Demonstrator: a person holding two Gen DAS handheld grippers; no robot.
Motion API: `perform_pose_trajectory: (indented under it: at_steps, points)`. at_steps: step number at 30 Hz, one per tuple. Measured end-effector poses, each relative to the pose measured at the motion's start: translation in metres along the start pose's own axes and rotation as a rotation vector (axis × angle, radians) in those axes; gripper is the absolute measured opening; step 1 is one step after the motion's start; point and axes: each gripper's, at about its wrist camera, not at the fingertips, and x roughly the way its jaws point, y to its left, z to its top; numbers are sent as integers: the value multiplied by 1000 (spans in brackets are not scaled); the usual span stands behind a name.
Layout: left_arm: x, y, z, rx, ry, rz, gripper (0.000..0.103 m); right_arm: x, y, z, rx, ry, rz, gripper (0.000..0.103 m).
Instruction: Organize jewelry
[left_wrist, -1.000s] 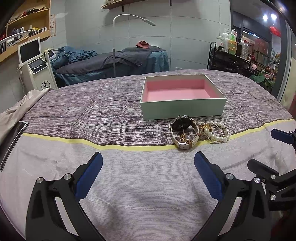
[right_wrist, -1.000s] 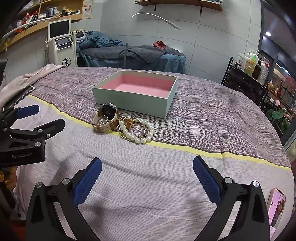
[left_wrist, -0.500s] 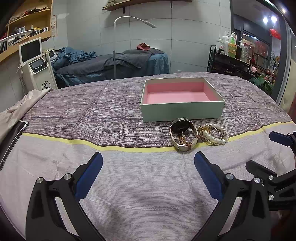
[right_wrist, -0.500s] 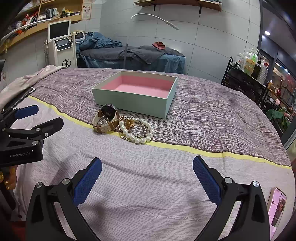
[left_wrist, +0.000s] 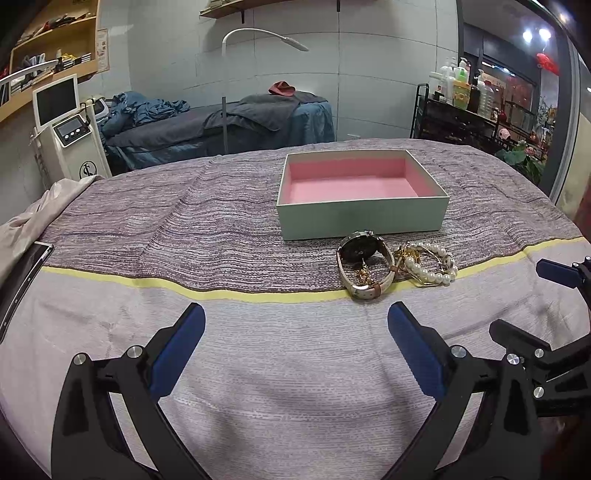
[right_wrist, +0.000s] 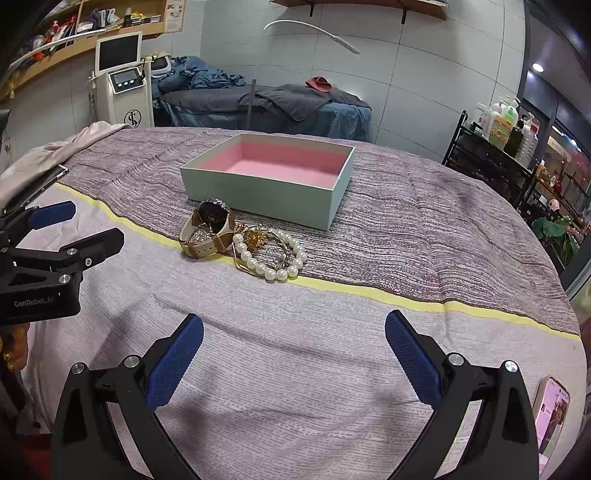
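Observation:
A pale green box with a pink foam lining (left_wrist: 360, 221) (right_wrist: 258, 188) sits open on the bed cover. Just in front of it lie a watch with a beige strap (left_wrist: 364, 264) (right_wrist: 208, 230), a pearl bracelet (left_wrist: 430, 267) (right_wrist: 271, 258) and a small gold piece (right_wrist: 255, 236) tangled between them. My left gripper (left_wrist: 295, 332) is open and empty, short of the watch. My right gripper (right_wrist: 293, 343) is open and empty, short of the pearls. Each gripper shows at the edge of the other's view.
A phone (right_wrist: 552, 413) lies at the cover's right front edge. A dark tablet (left_wrist: 22, 277) lies at the left edge beside a beige cloth (left_wrist: 33, 210). A massage bed, a white machine (left_wrist: 66, 129) and a bottle rack stand beyond.
The left gripper has drawn slightly back and up from the jewelry; the box and watch sit a little farther off. The right view is nearly unchanged.

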Motion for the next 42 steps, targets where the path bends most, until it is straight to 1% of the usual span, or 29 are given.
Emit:
perform_pose_trajectory:
  at_steps: [5,8,10,12,14,15,16,17,18,19,20,22,23,24,25,26,28,31,34,36,37,38,40,42]
  points:
    - [16,4,11,9,50,-45,98,14,-8,5,-9,57,39,96]
    - [27,-2,18,40,88,-96,98,23,-12,11,-12,73,74,96]
    - [38,-7,21,61,126,-127,98,28,-13,15,-21,80,98,94]
    - [48,-11,20,79,147,-139,98,36,-14,20,-33,97,120,87]
    - [57,-9,22,77,167,-144,95,45,-16,25,-35,114,149,75]
    - [61,-5,23,62,172,-158,89,48,-19,27,-26,122,161,73]
    - [64,0,25,41,175,-178,81,51,-22,29,-11,130,176,68]
    - [66,5,27,16,180,-198,78,53,-27,31,11,136,198,64]
    - [69,9,30,-4,183,-210,73,55,-31,33,35,140,221,63]
    - [71,12,33,-18,186,-216,67,57,-35,35,59,144,241,58]
    - [73,13,37,-23,188,-224,63,59,-38,38,79,147,256,54]
    - [79,9,43,-7,196,-231,53,62,-42,44,88,144,255,50]
    - [81,6,45,6,205,-234,50,63,-42,48,83,142,245,47]
    - [86,2,47,19,217,-239,44,65,-43,51,78,145,238,45]
    - [90,-2,48,27,233,-245,39,68,-42,53,72,151,235,40]
    - [94,-5,48,33,248,-251,37,72,-41,55,67,158,235,34]
    - [103,-11,48,46,272,-254,30,78,-41,57,62,172,241,27]
    - [114,-14,47,46,300,-256,28,85,-40,59,49,185,232,20]
    - [120,-14,46,30,312,-258,27,89,-41,61,53,193,235,18]
    - [122,-13,47,30,313,-258,27,88,-42,62,52,189,230,17]
    - [124,-14,47,33,314,-254,25,90,-41,63,47,193,215,17]
    - [126,-15,48,37,314,-247,24,92,-40,63,38,205,206,17]
    - [128,-17,48,46,311,-237,21,97,-35,63,20,230,217,17]
    - [128,-19,48,58,306,-228,18,99,-27,63,-12,242,191,17]
